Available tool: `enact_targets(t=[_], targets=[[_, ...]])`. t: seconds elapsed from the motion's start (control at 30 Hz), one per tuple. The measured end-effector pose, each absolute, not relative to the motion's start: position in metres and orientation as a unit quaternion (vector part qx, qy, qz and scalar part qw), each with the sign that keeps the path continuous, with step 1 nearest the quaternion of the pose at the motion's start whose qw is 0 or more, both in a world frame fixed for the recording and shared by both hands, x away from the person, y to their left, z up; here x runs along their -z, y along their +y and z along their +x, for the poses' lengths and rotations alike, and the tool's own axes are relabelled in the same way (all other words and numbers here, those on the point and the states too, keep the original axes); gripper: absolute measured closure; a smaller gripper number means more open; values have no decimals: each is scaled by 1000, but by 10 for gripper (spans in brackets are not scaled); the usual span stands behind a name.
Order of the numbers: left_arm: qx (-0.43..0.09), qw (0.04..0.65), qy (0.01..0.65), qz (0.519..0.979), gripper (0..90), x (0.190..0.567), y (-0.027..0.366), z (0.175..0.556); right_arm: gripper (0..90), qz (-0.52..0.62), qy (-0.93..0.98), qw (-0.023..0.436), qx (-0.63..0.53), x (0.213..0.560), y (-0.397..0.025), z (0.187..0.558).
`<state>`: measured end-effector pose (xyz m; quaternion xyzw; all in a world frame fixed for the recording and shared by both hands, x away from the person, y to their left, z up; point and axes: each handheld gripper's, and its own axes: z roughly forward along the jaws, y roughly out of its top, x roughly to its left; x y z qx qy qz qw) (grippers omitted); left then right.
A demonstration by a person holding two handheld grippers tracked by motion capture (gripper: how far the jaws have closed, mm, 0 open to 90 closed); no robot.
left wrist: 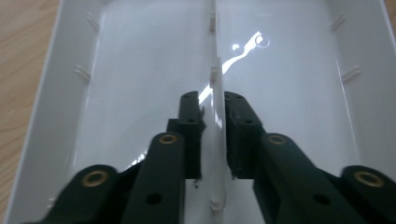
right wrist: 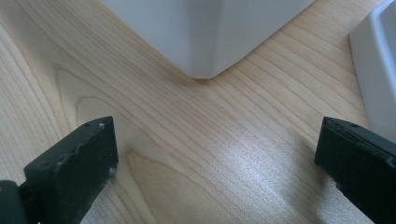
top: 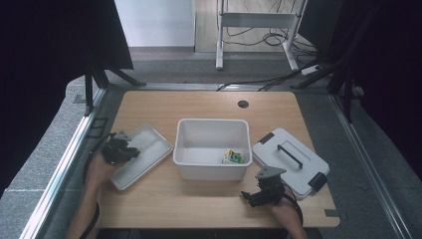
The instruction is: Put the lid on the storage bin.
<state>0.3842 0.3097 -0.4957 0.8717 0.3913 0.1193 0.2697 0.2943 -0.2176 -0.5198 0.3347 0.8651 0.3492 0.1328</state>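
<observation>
A shallow white tray [top: 144,152], lying on the tabletop [top: 199,199] to the left of the open white bin [top: 212,148], is gripped by the left hand-held gripper [top: 119,148]; its jaws are clamped on a thin upright rib [left wrist: 215,116] running down the tray's middle, probably so the tray can be lifted. The right hand-held gripper [top: 261,191] is held spread wide and empty above bare wood near the bin's corner, beside the grey-handled lid [top: 291,160]. A small green packet [top: 233,157] lies inside the bin.
</observation>
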Motion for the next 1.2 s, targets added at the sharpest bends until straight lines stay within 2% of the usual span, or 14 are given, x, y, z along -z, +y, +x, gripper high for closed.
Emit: enact_targets(t=[0.13, 0.5, 0.9, 1.2], targets=[[-115, 269, 377, 879, 884, 497, 309, 384, 0, 335, 865, 133, -349, 520, -218, 294], [-104, 301, 313, 895, 889, 474, 326, 384, 0, 335, 865, 133, -349, 520, -218, 294], [-100, 312, 222, 918, 889, 408, 343, 380, 0, 335, 865, 133, -348, 520, -218, 294], [-88, 320, 161, 929, 889, 366, 332, 381, 0, 335, 865, 133, -348, 520, -218, 294]])
